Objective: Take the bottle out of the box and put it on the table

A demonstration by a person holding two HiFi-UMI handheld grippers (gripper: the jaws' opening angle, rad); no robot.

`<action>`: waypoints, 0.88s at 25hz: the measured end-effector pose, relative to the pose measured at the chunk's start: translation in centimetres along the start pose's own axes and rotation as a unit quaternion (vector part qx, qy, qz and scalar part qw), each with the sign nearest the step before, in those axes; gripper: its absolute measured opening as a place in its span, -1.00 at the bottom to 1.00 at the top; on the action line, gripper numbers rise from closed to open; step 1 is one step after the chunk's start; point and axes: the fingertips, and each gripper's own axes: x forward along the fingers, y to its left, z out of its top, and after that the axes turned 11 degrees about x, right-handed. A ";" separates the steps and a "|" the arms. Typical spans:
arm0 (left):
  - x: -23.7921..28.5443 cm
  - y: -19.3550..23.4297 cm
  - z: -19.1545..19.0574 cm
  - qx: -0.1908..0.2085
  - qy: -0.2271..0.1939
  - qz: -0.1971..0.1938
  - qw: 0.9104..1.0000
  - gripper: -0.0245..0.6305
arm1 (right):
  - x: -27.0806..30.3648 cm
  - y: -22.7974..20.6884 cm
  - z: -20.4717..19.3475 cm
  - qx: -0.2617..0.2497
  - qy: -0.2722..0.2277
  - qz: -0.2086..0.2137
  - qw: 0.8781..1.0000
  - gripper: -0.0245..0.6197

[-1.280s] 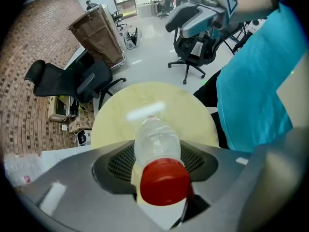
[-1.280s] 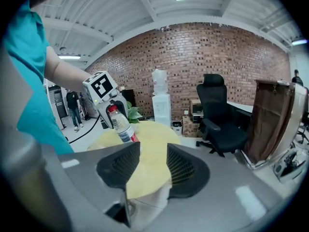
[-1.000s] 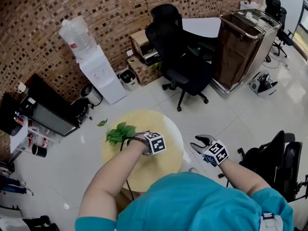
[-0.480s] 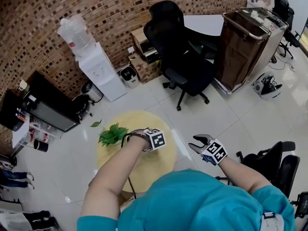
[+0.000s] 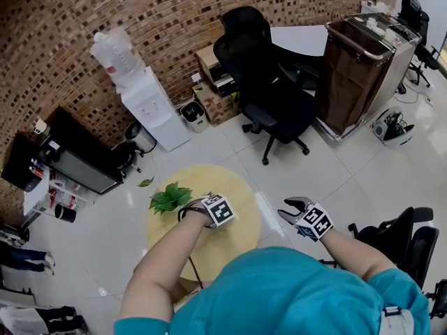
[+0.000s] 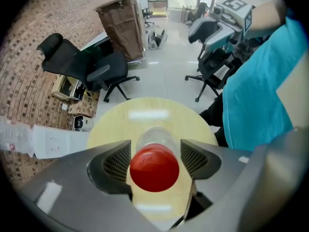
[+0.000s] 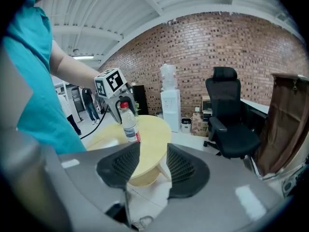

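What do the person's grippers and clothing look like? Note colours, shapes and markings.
Both the left gripper and the right gripper are grey, with two dark mesh-patterned fingers, and each bears a white cube printed with black square markers. The left's fingers are opening, a bottle between them. The person wears a teal short-sleeved shirt.

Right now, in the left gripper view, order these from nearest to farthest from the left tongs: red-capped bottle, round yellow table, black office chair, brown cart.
1. Red-capped clear plastic bottle, between the opening left tongs.
2. Round yellow table, directly beneath.
3. Black office chair, upper left.
4. Brown cart, top centre.
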 end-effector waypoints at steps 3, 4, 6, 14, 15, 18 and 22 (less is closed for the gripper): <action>-0.8 0.3 0.6 -0.023 -0.041 0.017 0.999 0.19 | 0.3 0.5 0.0 0.002 0.006 0.003 1.000 -0.41; -1.1 0.3 0.8 -0.029 -0.054 0.022 0.998 0.22 | 0.4 0.6 0.2 0.000 0.005 0.002 1.000 -0.41; -1.9 0.3 1.0 -0.042 -0.081 0.032 0.995 0.24 | 0.5 1.0 0.5 -0.004 0.004 0.003 1.000 -0.41; -7.4 0.8 -0.1 -0.122 -0.240 0.095 0.958 0.27 | 1.2 2.6 1.6 -0.015 0.001 0.005 1.000 -0.41; -8.0 0.7 -0.5 -0.132 -0.259 0.103 0.951 0.27 | 1.3 2.8 1.6 -0.015 0.001 0.006 1.000 -0.41; -9.8 0.3 -1.9 -0.158 -0.320 0.132 0.925 0.26 | 1.6 3.6 1.6 -0.015 0.005 0.006 1.000 -0.41; -12.0 -1.2 -3.9 -0.191 -0.392 0.152 0.887 0.19 | 2.0 5.1 2.5 -0.013 0.005 0.013 1.000 -0.41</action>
